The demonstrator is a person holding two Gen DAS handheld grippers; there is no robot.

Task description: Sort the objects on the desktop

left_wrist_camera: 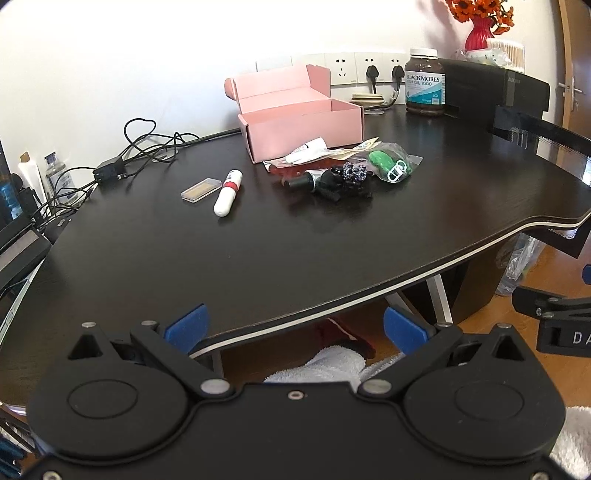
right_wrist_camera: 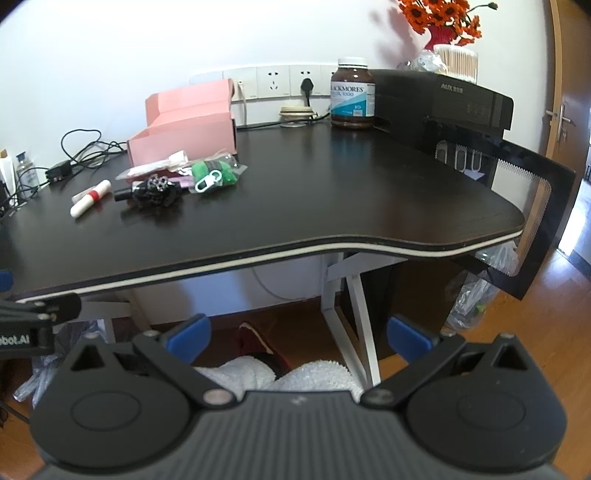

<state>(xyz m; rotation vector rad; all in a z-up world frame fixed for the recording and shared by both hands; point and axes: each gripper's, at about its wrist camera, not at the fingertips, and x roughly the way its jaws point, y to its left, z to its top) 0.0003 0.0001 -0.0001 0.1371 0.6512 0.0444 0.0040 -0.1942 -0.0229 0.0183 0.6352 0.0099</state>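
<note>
Opening step: both the left hand-held gripper (left_wrist_camera: 295,328) and right hand-held gripper (right_wrist_camera: 299,332) are hanging released and empty, short of the worktop (left_wrist_camera: 258,258). The clutter (left_wrist_camera: 343,170) is lying beside the open pink box (left_wrist_camera: 303,125); next comes reaching for one item. Only the left view is showing the flat case (left_wrist_camera: 199,189).

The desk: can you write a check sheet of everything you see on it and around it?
Surface: dark desk, mostly bare in front.
Job's things: open pink box; white tube; clear case; green item in bag; black bits.
Clutter: brown supplement bottle; red vase.
Grippers: left gripper and right gripper open, holding nothing, short of the desk.
Cables: black tangle; plugs in wall sockets.
Surroundings: white wall, wooden floor, door.
</note>
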